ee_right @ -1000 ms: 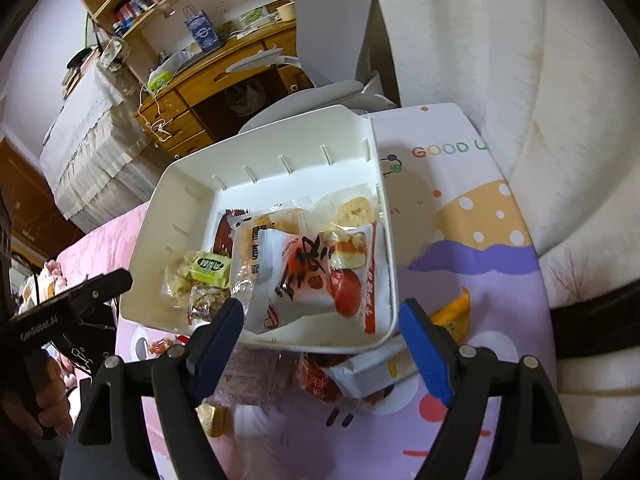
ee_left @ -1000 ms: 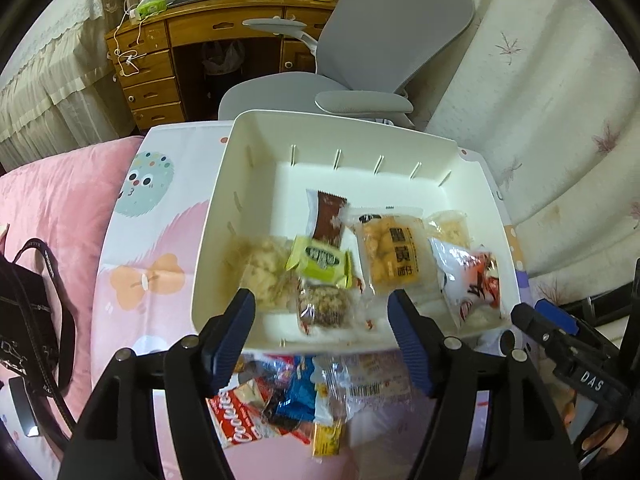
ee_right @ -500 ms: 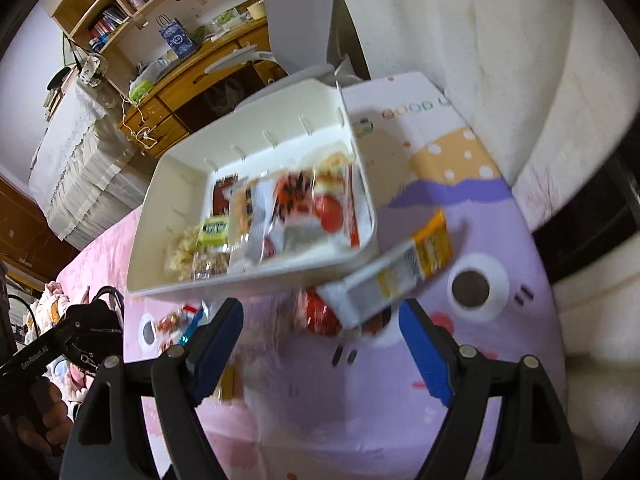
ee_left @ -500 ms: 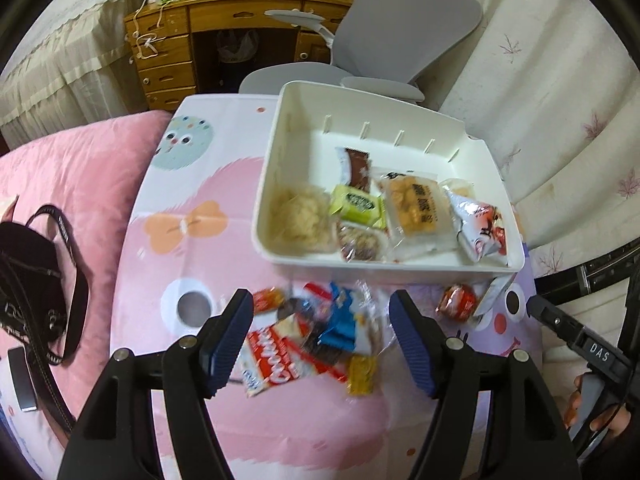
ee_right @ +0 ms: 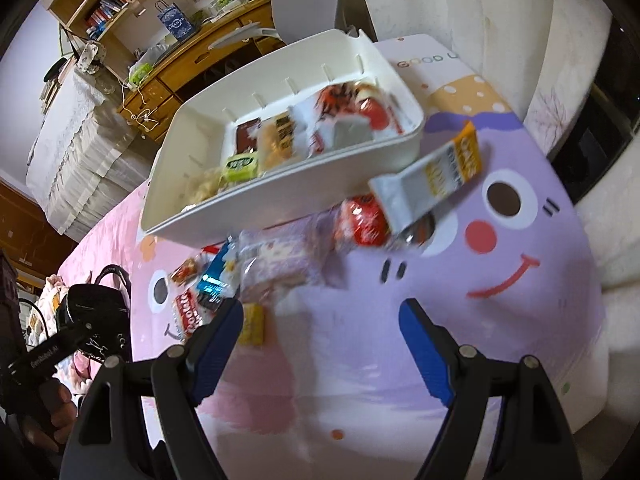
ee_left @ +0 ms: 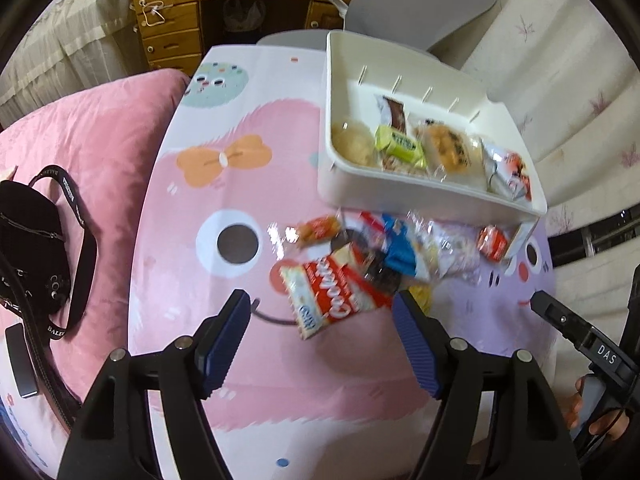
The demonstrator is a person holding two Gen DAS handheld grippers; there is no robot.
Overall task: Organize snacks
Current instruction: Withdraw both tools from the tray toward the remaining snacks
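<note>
A white bin (ee_left: 420,196) (ee_right: 280,196) holds several wrapped snacks on the cartoon-print table. Loose snacks lie in front of it: a red-and-white cookie pack (ee_left: 332,292) (ee_right: 188,314), a blue packet (ee_left: 400,252) (ee_right: 214,276), a small yellow pack (ee_right: 252,324), a red round pack (ee_left: 494,242) (ee_right: 364,220) and a white-and-orange pouch (ee_right: 432,178) leaning on the bin. My left gripper (ee_left: 322,330) hangs over the table just short of the cookie pack; its jaws are opening with nothing between them. My right gripper (ee_right: 322,338) stands open and empty nearer than the pile.
A pink cushion (ee_left: 92,128) with a black bag (ee_left: 32,248) lies left of the table. A grey chair (ee_left: 420,4) and a wooden desk (ee_left: 188,24) stand behind the bin. A hand (ee_right: 56,412) holds the other gripper at each view's edge.
Both grippers have drawn back from the bin toward the near side of the table. The loose snack pile, earlier under the fingers, now lies ahead of them. The bin looks smaller and farther.
</note>
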